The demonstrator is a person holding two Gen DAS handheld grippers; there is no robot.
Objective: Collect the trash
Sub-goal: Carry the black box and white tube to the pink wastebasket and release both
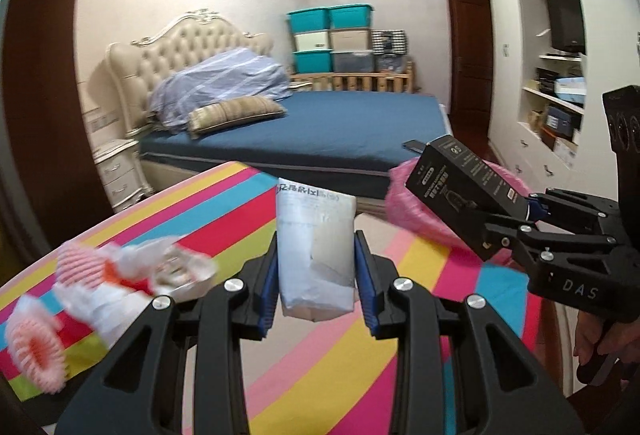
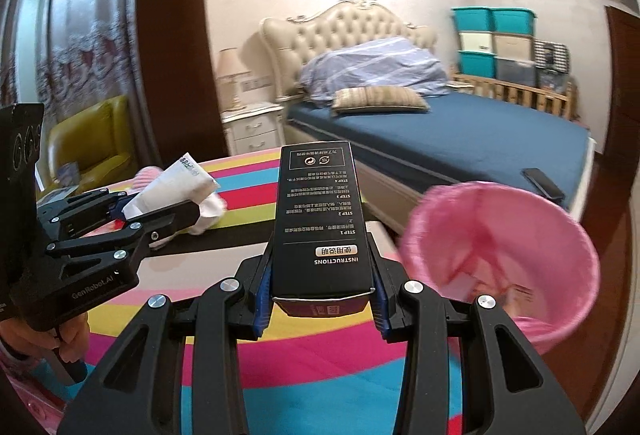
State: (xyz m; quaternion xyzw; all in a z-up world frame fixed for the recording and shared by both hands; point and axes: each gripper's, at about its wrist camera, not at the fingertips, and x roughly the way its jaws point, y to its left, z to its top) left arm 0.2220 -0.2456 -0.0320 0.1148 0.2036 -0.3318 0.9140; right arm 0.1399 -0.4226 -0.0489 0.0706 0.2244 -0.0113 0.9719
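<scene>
My left gripper (image 1: 316, 275) is shut on a crumpled white paper packet (image 1: 316, 243) and holds it above the striped table (image 1: 240, 203); it also shows in the right wrist view (image 2: 156, 211) with the packet (image 2: 172, 187). My right gripper (image 2: 320, 291) is shut on a black carton (image 2: 320, 219) printed with instructions, held above the table just left of the pink-lined trash bin (image 2: 500, 239). In the left wrist view the right gripper (image 1: 516, 223) holds the carton (image 1: 460, 187) in front of the bin (image 1: 416, 211).
Pink-and-white wrappers and fluffy pieces (image 1: 100, 283) lie on the table at the left. A bed (image 1: 320, 127) with a blue sheet stands behind the table, with a dark phone-like object (image 2: 544, 183) on its corner. A yellow armchair (image 2: 92, 139) is at far left.
</scene>
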